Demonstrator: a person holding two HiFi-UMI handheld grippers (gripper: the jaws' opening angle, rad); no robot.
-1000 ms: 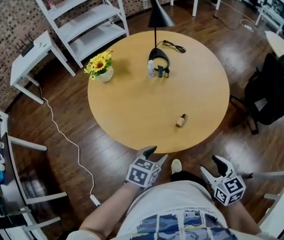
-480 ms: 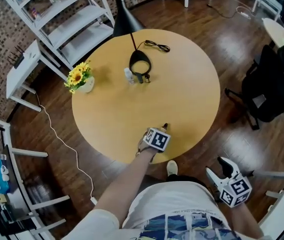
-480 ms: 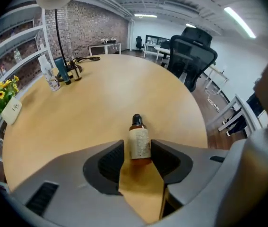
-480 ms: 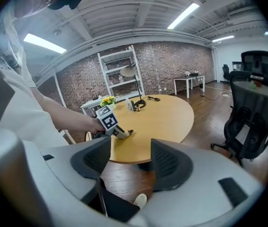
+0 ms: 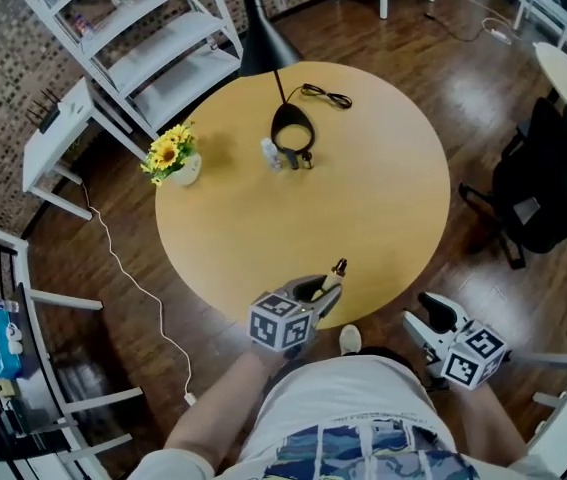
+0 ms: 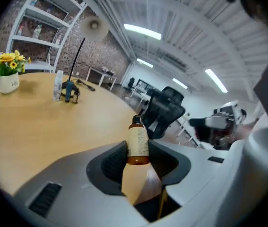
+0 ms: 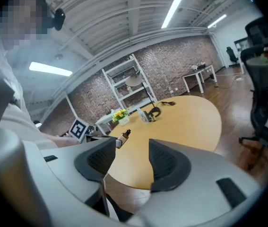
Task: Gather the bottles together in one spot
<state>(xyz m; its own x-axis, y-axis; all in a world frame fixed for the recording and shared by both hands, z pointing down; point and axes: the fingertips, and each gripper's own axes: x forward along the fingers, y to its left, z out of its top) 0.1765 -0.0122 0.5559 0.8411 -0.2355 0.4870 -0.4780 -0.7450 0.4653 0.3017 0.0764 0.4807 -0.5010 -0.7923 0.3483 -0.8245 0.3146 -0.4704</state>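
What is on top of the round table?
A lamp, sunflower pot, cable and small bottles by the lamp's base. The left gripper, holding a brown bottle, covers part of the edge.

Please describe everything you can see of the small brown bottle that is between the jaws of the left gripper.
The small brown bottle looks like amber glass or plastic, with a black screw cap and a cream label whose print is too small to read. It stands about upright between the jaws of the left gripper, whose dark pads press on its two sides. It is above the near edge of the round light wooden table; whether its base touches the table cannot be told.
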